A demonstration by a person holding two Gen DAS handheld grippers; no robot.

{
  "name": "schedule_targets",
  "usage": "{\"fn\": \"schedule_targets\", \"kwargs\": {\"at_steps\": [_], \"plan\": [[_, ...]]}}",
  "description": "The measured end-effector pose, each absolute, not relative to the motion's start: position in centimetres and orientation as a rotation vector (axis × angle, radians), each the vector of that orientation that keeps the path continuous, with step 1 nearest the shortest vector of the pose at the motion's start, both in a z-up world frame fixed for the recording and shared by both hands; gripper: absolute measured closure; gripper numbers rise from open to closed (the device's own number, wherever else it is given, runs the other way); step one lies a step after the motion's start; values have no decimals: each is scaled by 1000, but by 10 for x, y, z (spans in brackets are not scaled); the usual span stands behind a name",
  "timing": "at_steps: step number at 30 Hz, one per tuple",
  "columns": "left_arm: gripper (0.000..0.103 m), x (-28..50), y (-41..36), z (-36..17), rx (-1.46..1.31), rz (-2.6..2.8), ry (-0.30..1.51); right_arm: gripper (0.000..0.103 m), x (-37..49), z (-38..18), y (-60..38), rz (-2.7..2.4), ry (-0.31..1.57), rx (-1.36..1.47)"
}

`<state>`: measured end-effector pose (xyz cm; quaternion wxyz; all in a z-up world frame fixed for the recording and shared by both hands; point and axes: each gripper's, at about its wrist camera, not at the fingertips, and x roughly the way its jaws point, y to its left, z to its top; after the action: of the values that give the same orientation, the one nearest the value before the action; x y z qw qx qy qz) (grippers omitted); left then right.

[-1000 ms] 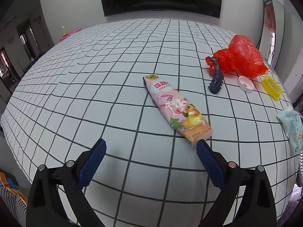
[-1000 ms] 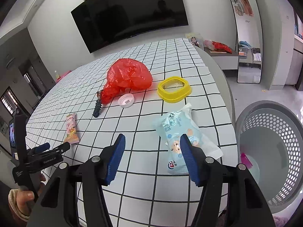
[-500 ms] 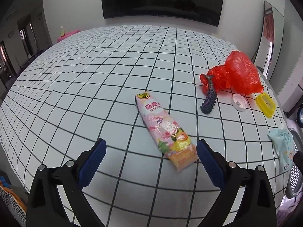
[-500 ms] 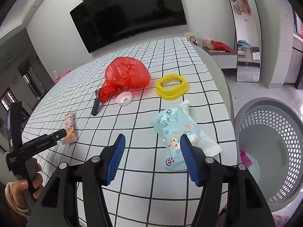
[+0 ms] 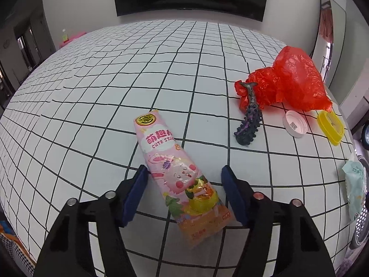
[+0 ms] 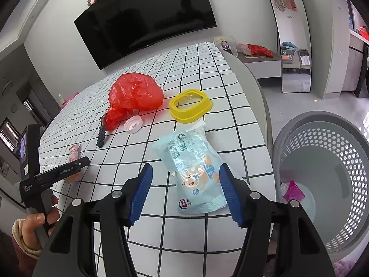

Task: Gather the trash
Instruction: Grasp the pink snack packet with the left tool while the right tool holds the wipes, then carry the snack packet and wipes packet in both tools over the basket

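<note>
— So, what's the left gripper (image 5: 183,185) up to?

— Its jaws are closing around the pink snack wrapper (image 5: 178,182), which lies flat on the checked tablecloth (image 5: 92,92). The wrapper sits between the blue pads (image 5: 136,192), but I see a gap on the right side, so they are not pressing it yet.

— And the right gripper (image 6: 184,188)?

— Spread apart, hanging over the pale blue wipes pack (image 6: 196,173) near the table's edge. The pack lies between the pads without touching them.

— What else is on the table?

— A crumpled red plastic bag (image 6: 136,94) farther back, with a dark knobbly toy (image 5: 249,120) lying just in front of it, its tail end against the bag. Beside those, a small white cap (image 6: 133,123) and a yellow oval lid (image 6: 190,106), close together but apart.

— Where does the trash go?

— A grey perforated basket (image 6: 322,138) stands on the floor beside the table, right of the wipes pack. Something pink lies at its bottom (image 6: 293,189).

— Can you see the person?

— Only a hand (image 6: 34,221) with a cream cuff, gripping the left gripper's handle.
</note>
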<state>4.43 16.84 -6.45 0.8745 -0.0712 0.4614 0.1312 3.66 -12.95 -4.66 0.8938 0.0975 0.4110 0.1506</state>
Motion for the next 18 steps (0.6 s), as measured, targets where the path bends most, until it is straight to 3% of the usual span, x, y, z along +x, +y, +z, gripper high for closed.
{"fn": "schedule_targets", "kwargs": {"at_steps": [5,18], "plan": [[64,39,162,-61,-129,248,959,44,33,-45,-129,311,854,184],[64,14,106,-27,-44,61,874,37,35,-40,-141,265,851,124]]}}
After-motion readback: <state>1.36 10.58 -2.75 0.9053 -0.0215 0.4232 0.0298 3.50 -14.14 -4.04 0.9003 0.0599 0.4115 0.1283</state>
